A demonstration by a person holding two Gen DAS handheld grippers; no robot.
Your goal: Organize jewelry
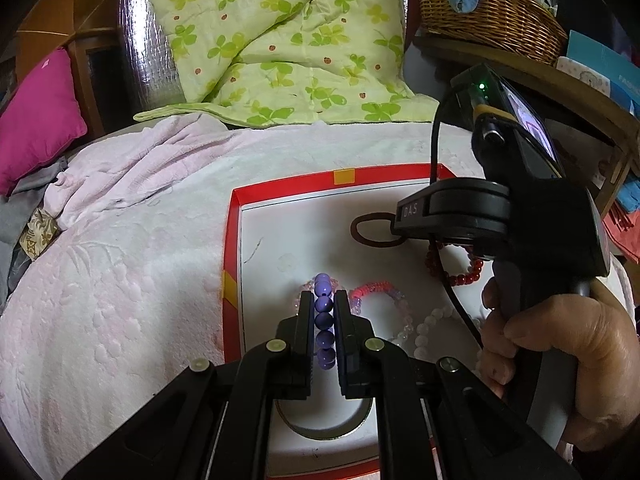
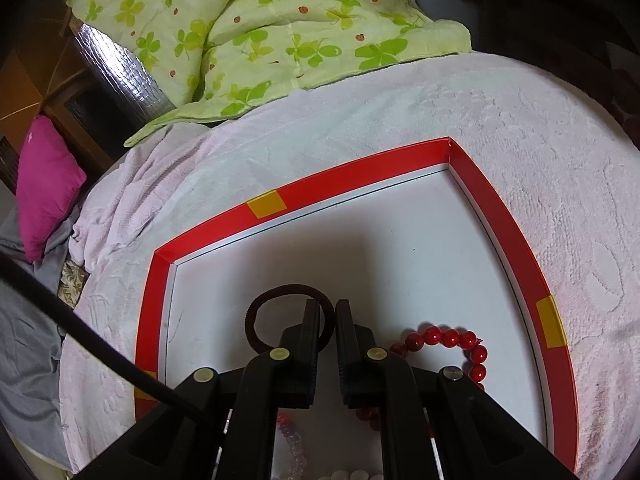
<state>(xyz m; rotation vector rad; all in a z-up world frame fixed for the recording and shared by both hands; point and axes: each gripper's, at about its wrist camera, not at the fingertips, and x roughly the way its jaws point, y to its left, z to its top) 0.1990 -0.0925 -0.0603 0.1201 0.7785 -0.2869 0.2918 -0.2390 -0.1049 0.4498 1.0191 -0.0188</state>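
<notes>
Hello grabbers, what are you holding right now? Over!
Left gripper shut on purple bead bracelet. Right gripper shut on brown hair tie in red tray. Nothing in the way.

A bed under a pale pink blanket (image 2: pixel 400 120) carries a red-walled white tray (image 2: pixel 360 168), with a green clover quilt (image 2: pixel 260 20) at twelve o'clock from it and a magenta cushion (image 2: pixel 48 184) at nine o'clock.
</notes>
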